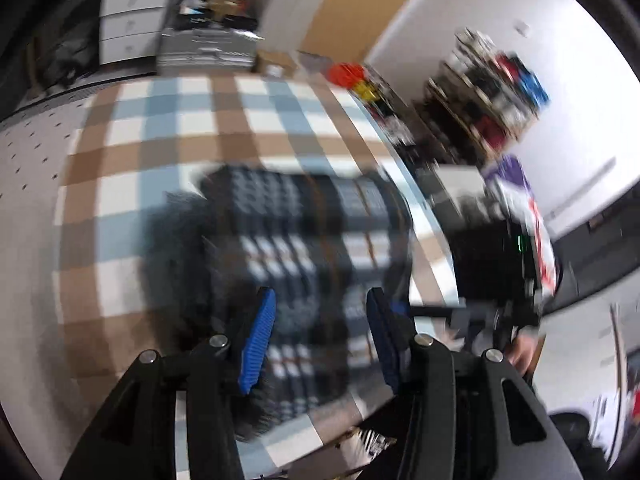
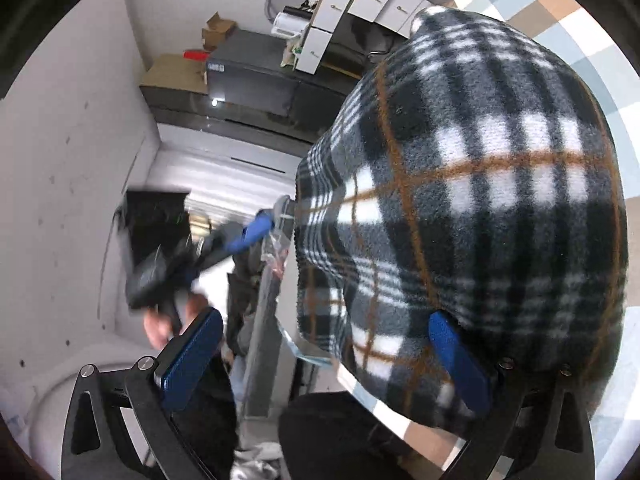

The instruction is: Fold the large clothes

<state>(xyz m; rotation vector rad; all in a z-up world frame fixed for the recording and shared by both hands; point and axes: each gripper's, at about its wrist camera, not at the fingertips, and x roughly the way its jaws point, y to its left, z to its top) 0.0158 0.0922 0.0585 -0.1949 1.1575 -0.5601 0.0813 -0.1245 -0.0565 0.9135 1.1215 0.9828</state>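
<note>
Plaid fleece garment folded on the bench, both grippers empty

Fleece in black, white and brown plaid, the garment (image 1: 304, 264) lies folded on a bench (image 1: 132, 136) covered in blue, tan and white checks. The left gripper (image 1: 320, 336) hovers above it, fingers apart and empty. The right gripper (image 2: 324, 360) has fingers spread wide, one blue finger (image 2: 460, 360) against the garment's edge.

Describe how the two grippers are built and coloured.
Both look alike. The left gripper has black angular linkage arms with silver pivot pins and two flat fingers faced with blue ribbed pads. The right gripper shows the same black frame with triangular cut-outs, silver pins and blue textured pads. No cables or markings are visible.
</note>
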